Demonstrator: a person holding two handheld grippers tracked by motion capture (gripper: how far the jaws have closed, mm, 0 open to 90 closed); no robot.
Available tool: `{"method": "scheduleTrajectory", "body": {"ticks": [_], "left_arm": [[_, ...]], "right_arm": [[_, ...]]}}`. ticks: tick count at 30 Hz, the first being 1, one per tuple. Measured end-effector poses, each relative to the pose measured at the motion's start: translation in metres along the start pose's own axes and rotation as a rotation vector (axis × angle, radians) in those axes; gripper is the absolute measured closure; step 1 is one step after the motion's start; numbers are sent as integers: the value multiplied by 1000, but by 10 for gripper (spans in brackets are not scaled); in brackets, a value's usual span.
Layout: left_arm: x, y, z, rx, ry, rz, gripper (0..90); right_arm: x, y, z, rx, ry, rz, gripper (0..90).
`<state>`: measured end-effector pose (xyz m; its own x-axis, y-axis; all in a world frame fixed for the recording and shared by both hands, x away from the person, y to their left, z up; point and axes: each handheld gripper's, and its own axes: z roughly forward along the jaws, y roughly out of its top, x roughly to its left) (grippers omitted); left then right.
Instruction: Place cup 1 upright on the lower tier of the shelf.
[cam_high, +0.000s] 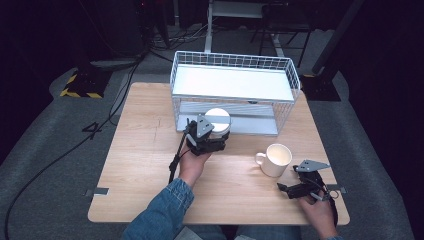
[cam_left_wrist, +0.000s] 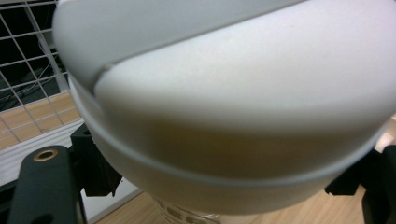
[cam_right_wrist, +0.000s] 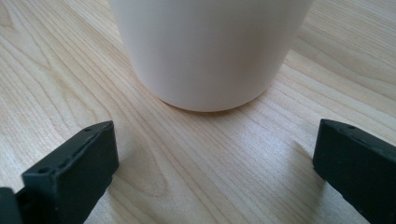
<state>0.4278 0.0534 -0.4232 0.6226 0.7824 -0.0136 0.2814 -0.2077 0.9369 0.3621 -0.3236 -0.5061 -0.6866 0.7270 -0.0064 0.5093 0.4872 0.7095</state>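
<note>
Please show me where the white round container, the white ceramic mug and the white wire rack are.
white round container (cam_high: 218, 119): high view, flat top.
white ceramic mug (cam_high: 276, 161): high view, outer wall.
white wire rack (cam_high: 285, 65): high view, right rim.

On the table (cam_high: 145, 165), a wire rack (cam_high: 235, 92) stands at the far edge, and a lidded container (cam_high: 218, 121) sits just in front of its lower shelf, between the jaws of the left gripper (cam_high: 216, 139). A mug (cam_high: 275, 159) stands nearer the person, to the right of the container. The right gripper (cam_high: 286, 190) lies just right of and before the mug, apart from it.
</note>
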Motion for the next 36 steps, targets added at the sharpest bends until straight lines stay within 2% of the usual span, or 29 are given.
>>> {"method": "scheduleTrajectory", "body": {"ticks": [8, 19, 26, 36], "left_arm": [[14, -2, 24, 22, -13, -51, 187], [21, -1, 47, 22, 5, -56, 188], [30, -5, 68, 24, 22, -84, 188], [38, -9, 92, 39, 52, -66, 188]], "right_arm": [[0, 0, 0, 0, 0, 0, 1], [0, 0, 0, 0, 0, 0, 1], [0, 0, 0, 1, 0, -1, 1], [0, 0, 0, 0, -1, 0, 2]]}}
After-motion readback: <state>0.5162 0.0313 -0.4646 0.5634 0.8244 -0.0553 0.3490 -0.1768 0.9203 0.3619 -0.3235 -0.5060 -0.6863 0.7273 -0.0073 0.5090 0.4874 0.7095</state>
